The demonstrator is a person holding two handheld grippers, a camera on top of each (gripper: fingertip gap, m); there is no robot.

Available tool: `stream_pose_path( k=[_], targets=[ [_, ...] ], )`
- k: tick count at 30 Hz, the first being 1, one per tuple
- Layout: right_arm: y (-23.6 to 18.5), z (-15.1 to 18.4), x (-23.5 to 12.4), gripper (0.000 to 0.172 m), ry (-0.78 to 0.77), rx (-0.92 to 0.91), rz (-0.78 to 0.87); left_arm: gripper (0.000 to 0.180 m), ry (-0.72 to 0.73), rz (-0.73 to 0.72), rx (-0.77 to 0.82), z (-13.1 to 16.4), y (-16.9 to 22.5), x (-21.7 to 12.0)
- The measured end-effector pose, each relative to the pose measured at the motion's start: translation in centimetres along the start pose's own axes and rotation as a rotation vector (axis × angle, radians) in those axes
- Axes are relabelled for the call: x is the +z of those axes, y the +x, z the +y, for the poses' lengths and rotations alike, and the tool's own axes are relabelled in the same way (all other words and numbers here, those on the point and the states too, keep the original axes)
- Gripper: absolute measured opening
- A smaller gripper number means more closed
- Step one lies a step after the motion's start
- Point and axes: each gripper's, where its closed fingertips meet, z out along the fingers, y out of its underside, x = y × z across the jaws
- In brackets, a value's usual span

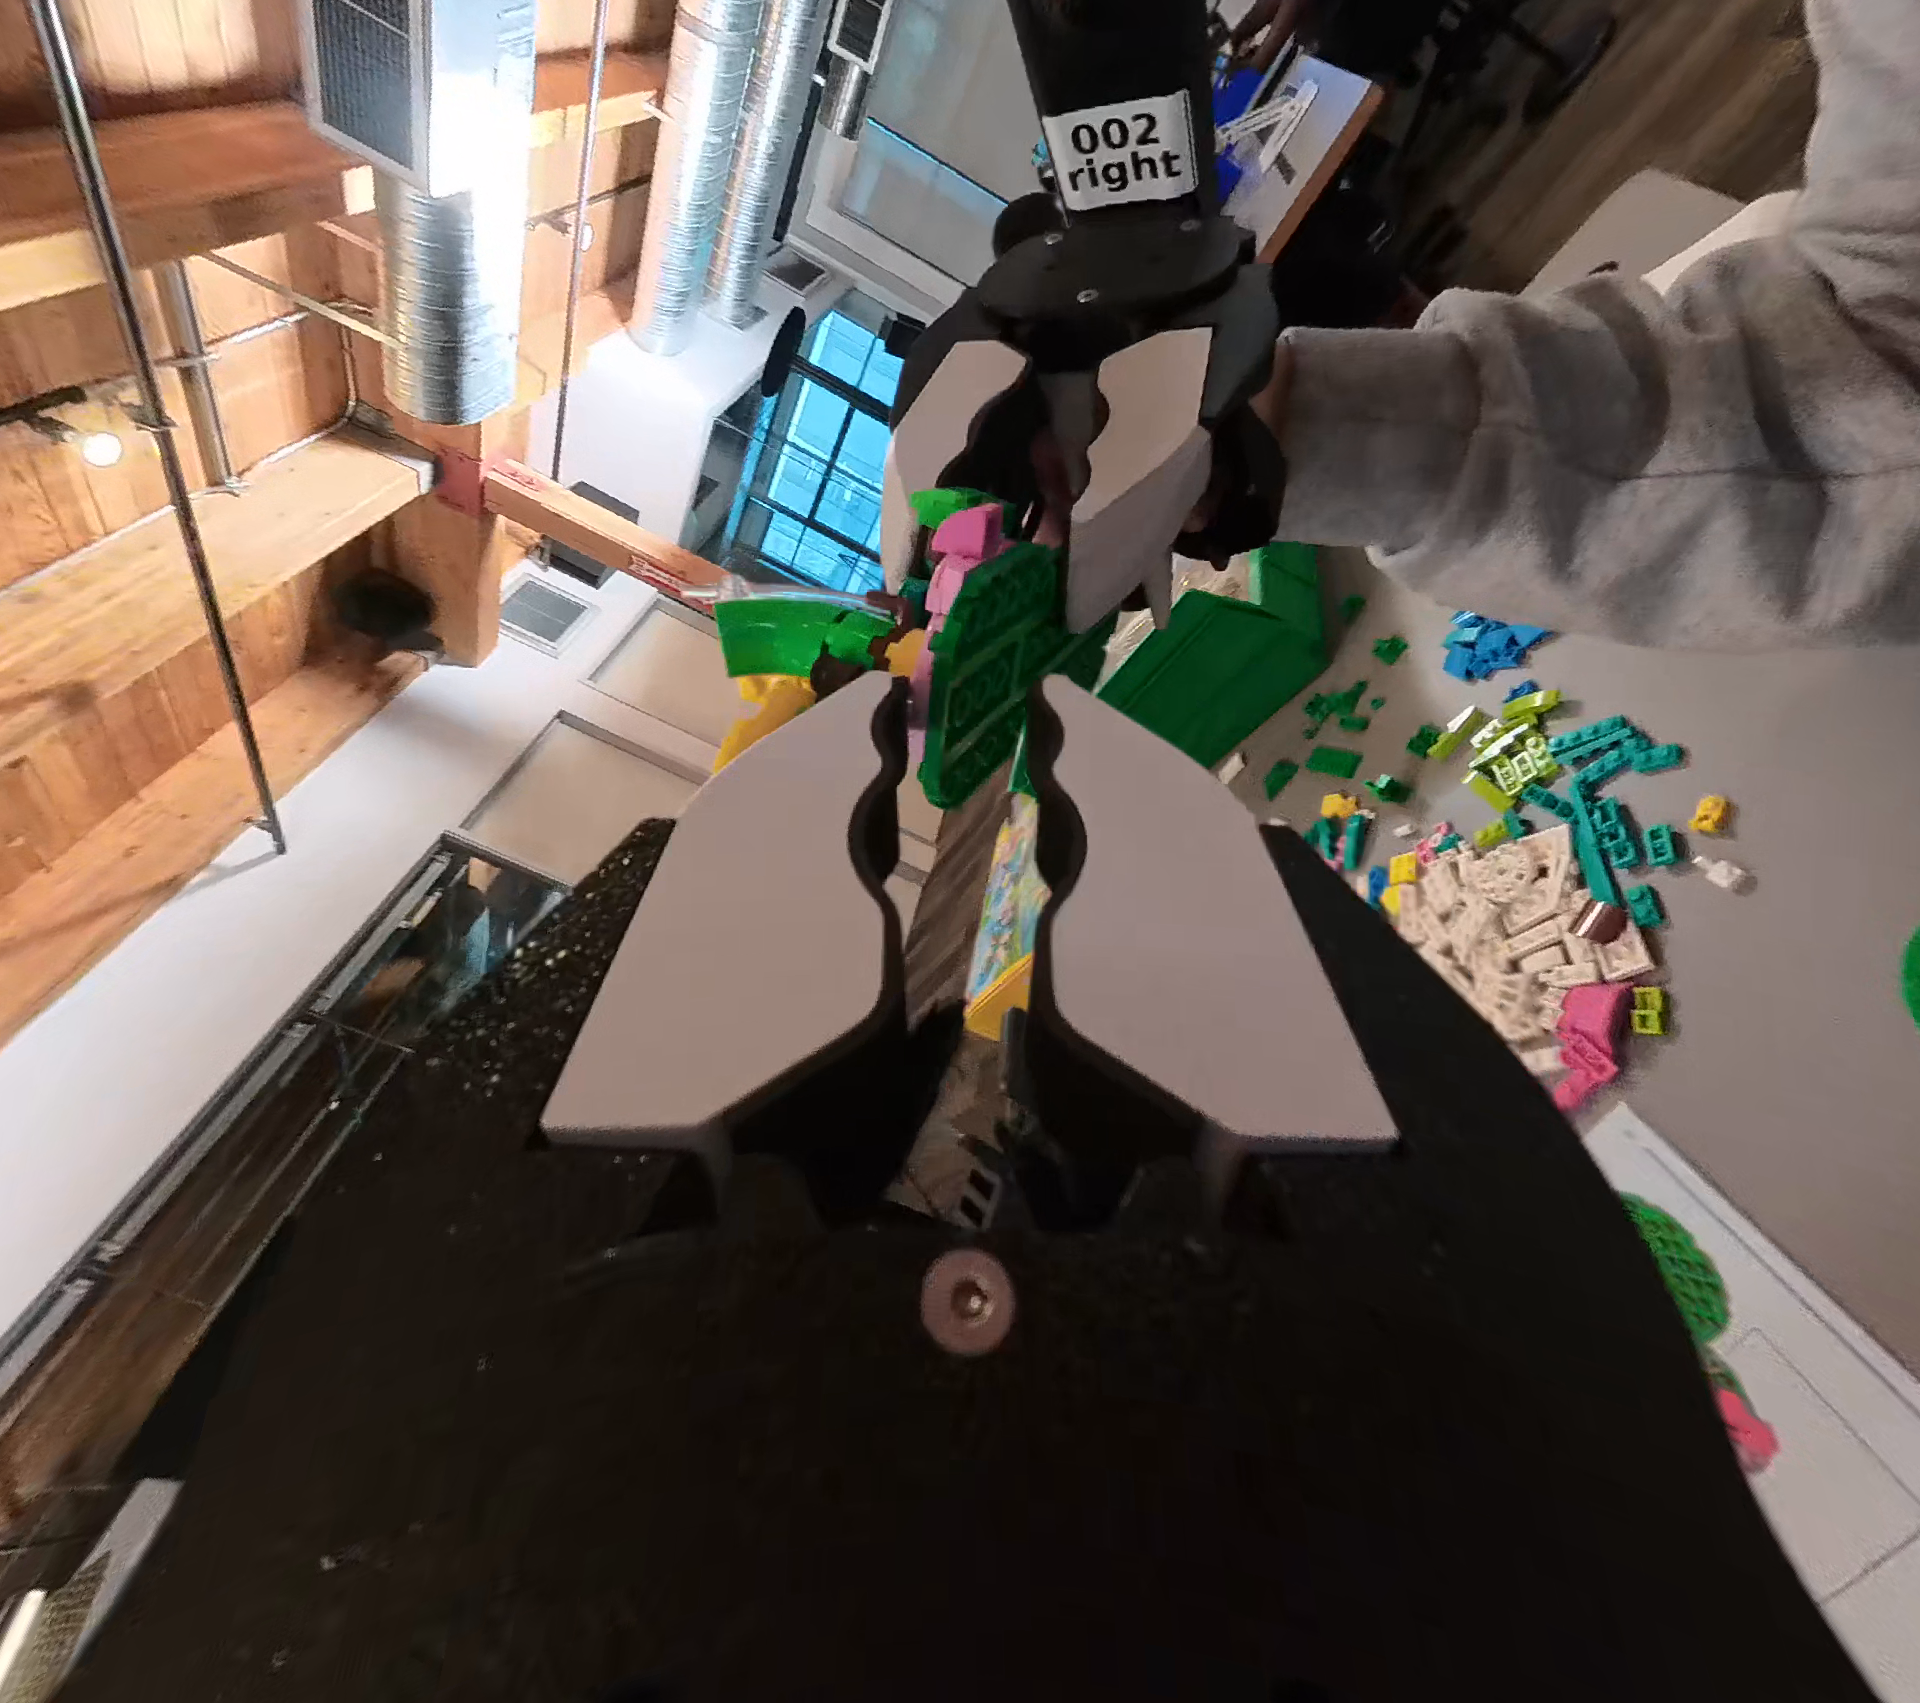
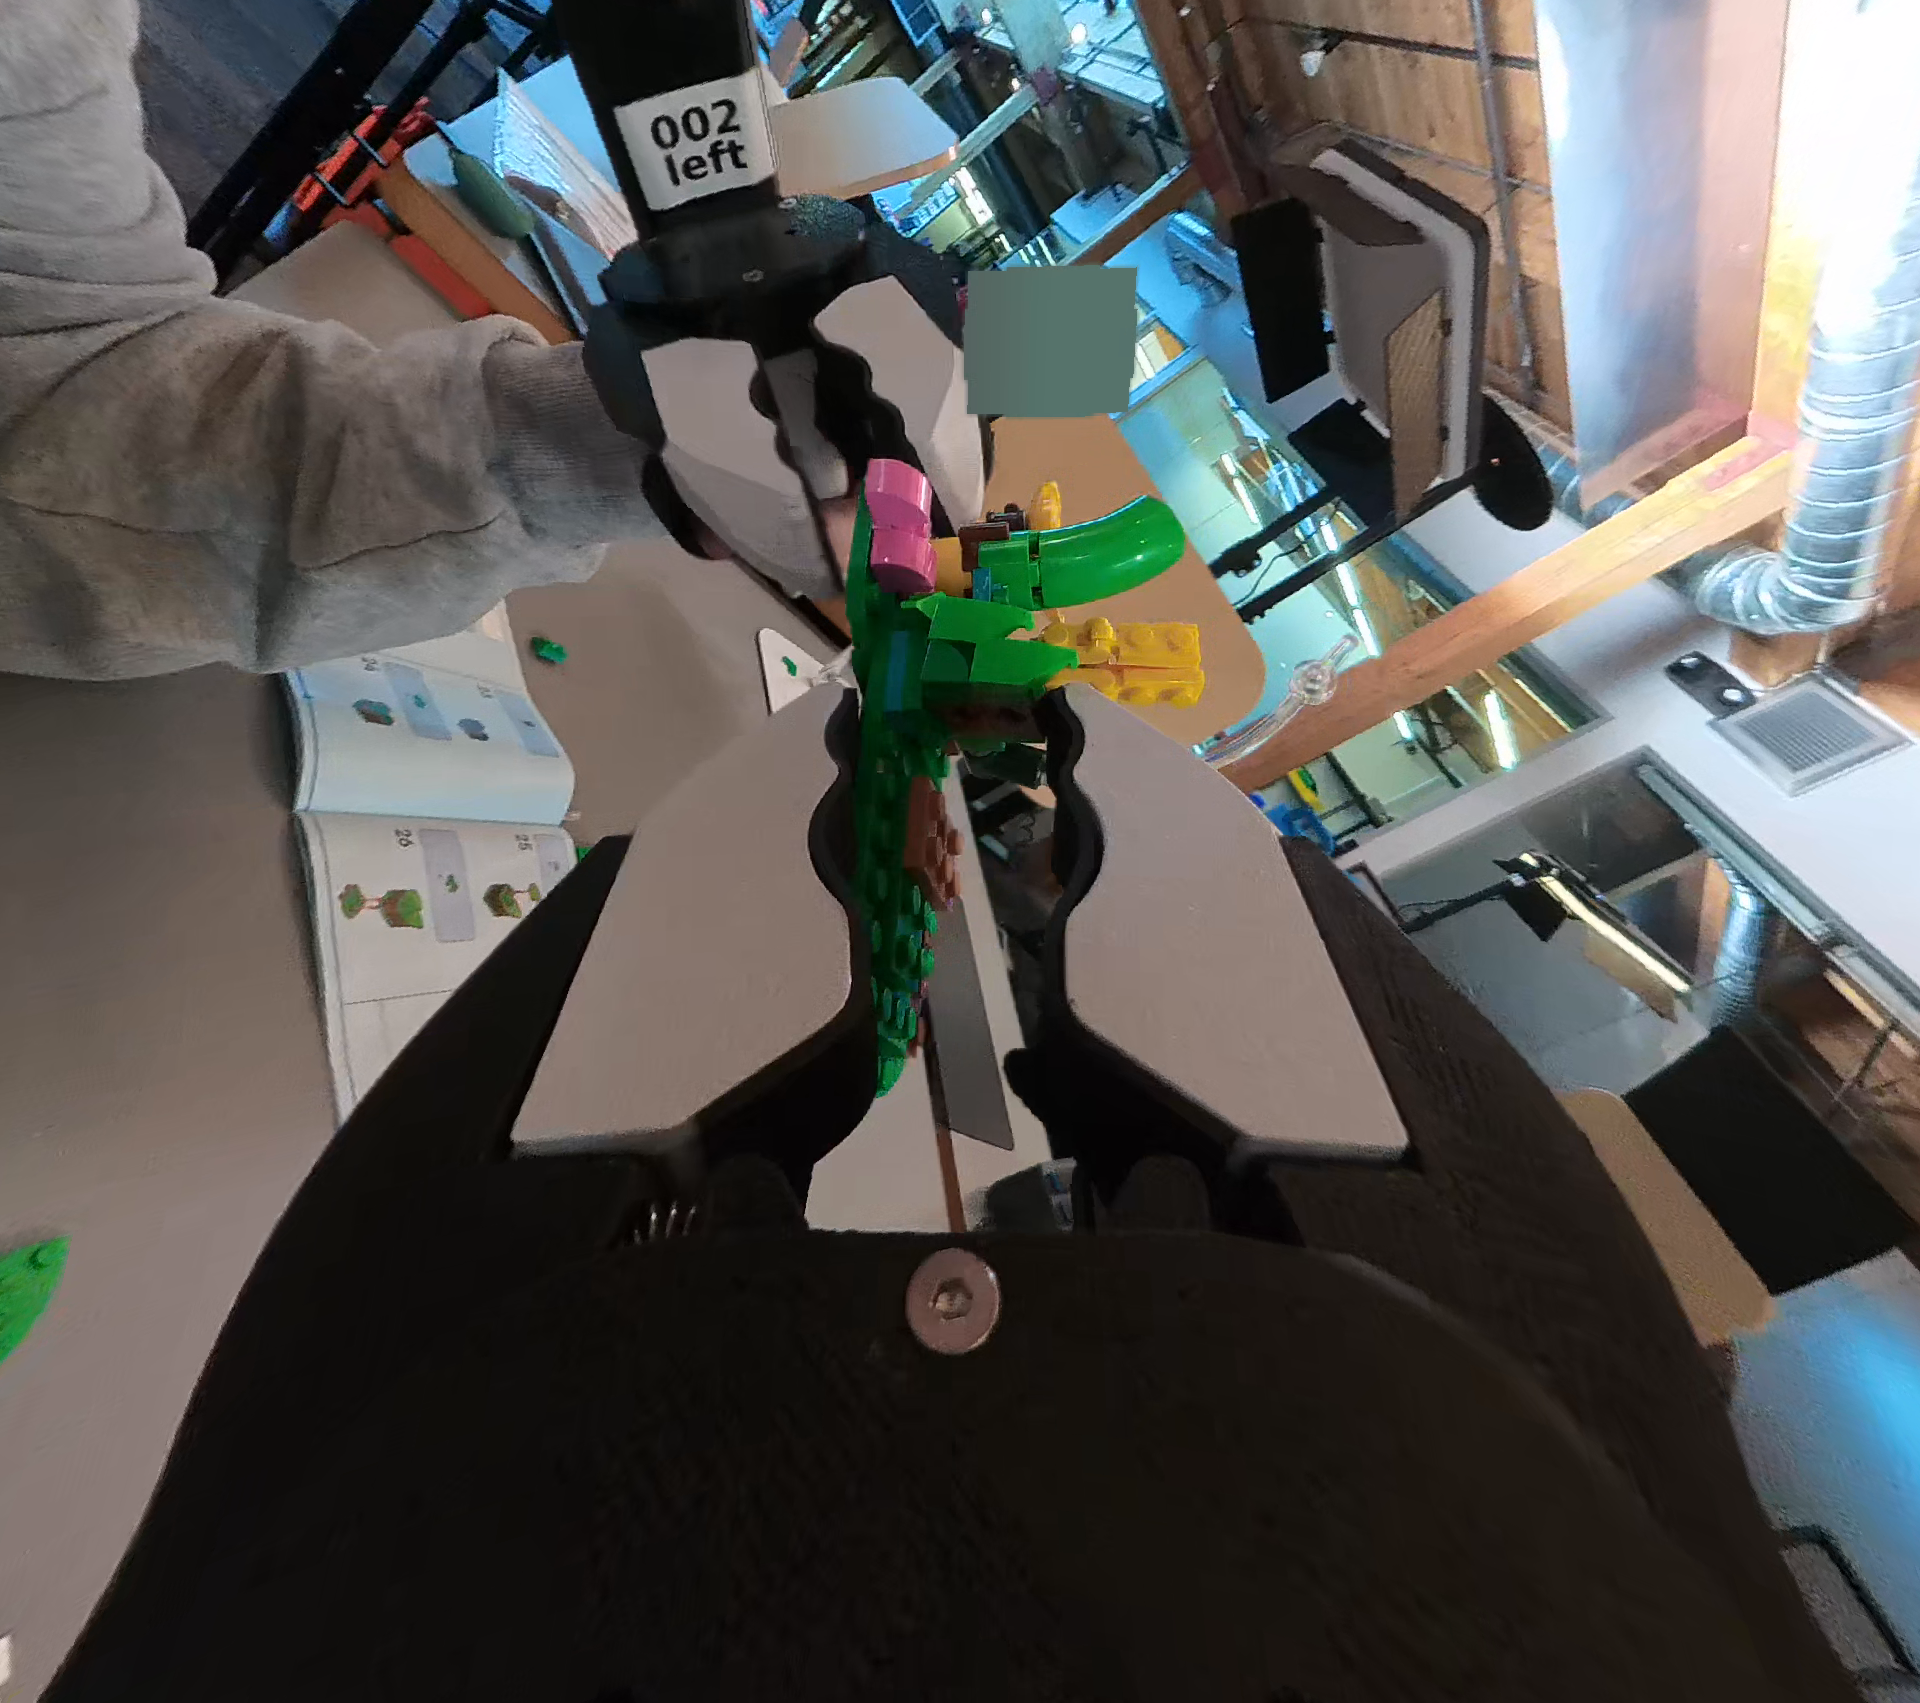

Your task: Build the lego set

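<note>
Brick model [image 2: 914, 718] on green plate, pinched by my right gripper [image 2: 951, 723] and left gripper [image 1: 961, 708]; loose bricks [image 1: 1507, 874] at 3 o'clock on grey table [image 1: 1766, 822], booklet [image 2: 436, 822] at 9, timber ceiling [image 1: 156, 303] overhead

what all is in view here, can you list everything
brick model: one, green plate with pink, yellow, brown and green parts, held up between both grippers
loose bricks: many, teal, lime, tan, pink, blue, green, scattered on the grey table
green box: one, on the table behind the model
instruction booklet: one, white, open on the table
ducts: silver, under the wooden ceiling
right gripper: black and grey, clamped on the model
left gripper: black and grey, closed on the plate's other end
sleeves: grey, two
</note>
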Motion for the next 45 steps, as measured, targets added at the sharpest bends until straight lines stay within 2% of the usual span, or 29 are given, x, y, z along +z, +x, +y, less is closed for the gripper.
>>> stream_pose_path(
  k=[2,9,17,29,45],
  targets=[
    [-0.1,0.0,0.1,0.033,0.007,0.007,-0.010,0.011,0.013,-0.029,0.018,-0.1,-0.4,-0.1],
    [-0.5,-0.6,-0.2,0.032,0.047,0.025,-0.043,0.008,0.037,-0.002,0.107,-1.0,0.3,-0.2],
    [-1.5,-1.8,-0.3,0.035,0.107,0.064,-0.117,0.007,0.078,0.071,0.045,-1.9,0.9,-0.5],
    [-1.6,-2.2,-0.9,0.033,0.139,0.116,-0.149,0.006,0.106,0.101,0.022,-2.2,1.3,-0.3],
    [-1.0,-2.4,-0.9,0.036,0.152,0.114,-0.107,0.006,0.130,0.088,-0.010,-2.1,1.0,-0.1]
  ],
)
